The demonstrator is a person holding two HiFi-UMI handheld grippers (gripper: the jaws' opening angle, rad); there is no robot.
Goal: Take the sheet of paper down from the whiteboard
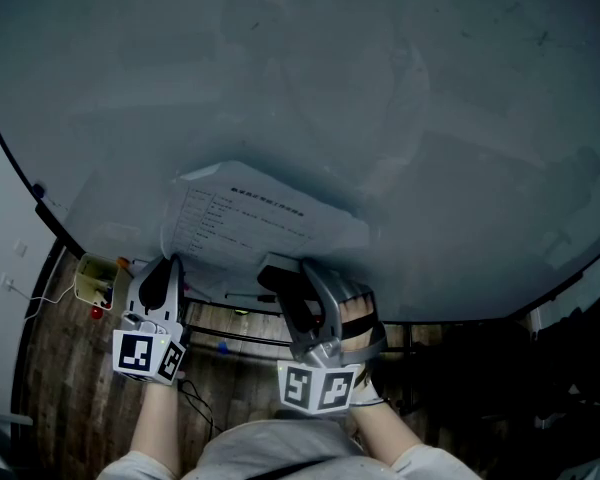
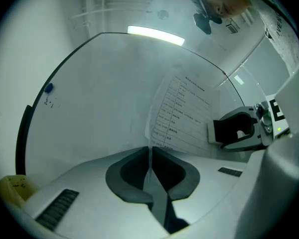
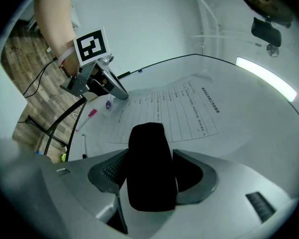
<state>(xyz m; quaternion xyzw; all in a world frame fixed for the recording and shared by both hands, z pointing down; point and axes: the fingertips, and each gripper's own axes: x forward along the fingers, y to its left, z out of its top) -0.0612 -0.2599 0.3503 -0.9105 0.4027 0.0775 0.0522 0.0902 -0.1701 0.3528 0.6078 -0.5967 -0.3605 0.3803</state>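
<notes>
A printed sheet of paper (image 1: 242, 218) lies flat on the whiteboard (image 1: 400, 108), near its lower edge. In the left gripper view the sheet (image 2: 182, 114) runs down to my left gripper (image 2: 151, 156), and its lower corner edge stands pinched between the jaws. My left gripper (image 1: 168, 268) sits at the sheet's lower left. My right gripper (image 1: 286, 286) is at the sheet's lower right, shut on a black block (image 3: 148, 168) that fills the gap between its jaws. The right gripper view shows the sheet (image 3: 164, 113) beyond the block and the left gripper (image 3: 117, 91) at its far corner.
Markers lie on the board's tray, one of them pink (image 3: 91, 113) and one black (image 3: 83, 142). A small blue magnet (image 2: 49, 88) sticks to the board at the left. A yellow box (image 1: 94, 280) sits low at the left. Wooden floor (image 1: 60, 368) and black stand bars (image 1: 230, 338) lie below.
</notes>
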